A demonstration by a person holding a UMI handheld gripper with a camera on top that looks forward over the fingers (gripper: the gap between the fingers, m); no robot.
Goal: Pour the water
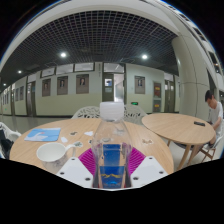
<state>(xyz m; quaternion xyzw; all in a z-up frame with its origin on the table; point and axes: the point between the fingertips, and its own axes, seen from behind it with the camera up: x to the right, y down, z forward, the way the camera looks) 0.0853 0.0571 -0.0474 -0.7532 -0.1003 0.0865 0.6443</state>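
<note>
A round wooden table (40,150) fills the lower left of the frame, with a second round table (180,125) seen at right, where a person (212,105) is seated. A clear bottle (111,150) with a blue label is held at lower centre between the gripper (112,166)'s pink pads (88,160), both pressed against it. A white bowl (51,152) is seen to its left.

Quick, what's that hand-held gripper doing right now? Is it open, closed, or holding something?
Hand-held gripper: closed on the clear plastic bottle with blue label, both pink pads pressing its sides, above the round wooden table.
</note>
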